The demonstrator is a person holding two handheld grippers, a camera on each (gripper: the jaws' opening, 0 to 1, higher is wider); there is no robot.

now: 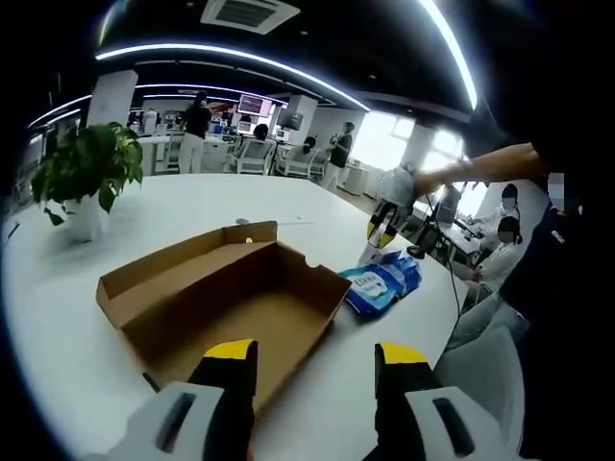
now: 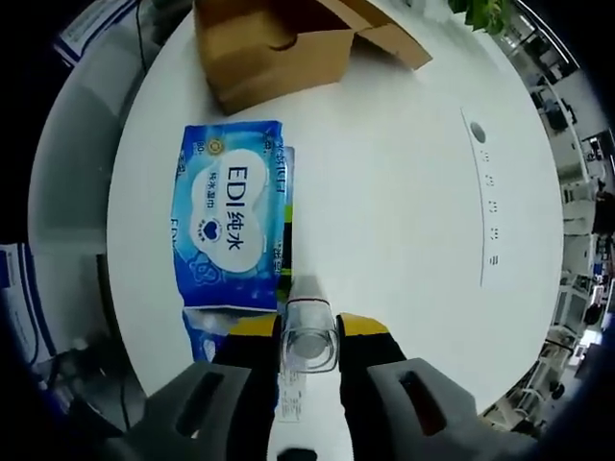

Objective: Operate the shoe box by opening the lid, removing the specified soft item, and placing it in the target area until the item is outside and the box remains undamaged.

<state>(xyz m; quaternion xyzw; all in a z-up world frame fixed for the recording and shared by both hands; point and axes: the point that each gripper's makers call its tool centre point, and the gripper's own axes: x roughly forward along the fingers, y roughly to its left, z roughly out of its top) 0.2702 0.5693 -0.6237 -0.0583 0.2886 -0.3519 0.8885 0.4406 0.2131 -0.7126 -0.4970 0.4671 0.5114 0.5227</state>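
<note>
A matt brown cardboard box lies open on a smooth white tabletop with a faint sheen. Beside it, a glossy blue plastic-film pack catches the light. The right tool, yellow-tipped over matt grey plastic, clamps a clear plastic piece.

grey gripper bodies, black fingers tipped yellow; person in dark short-sleeved top

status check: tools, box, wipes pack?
Left tool open, empty, over the open box. Right tool shut on a clear cup. Blue wipes pack out on the table, beside box. Nothing blocking.
</note>
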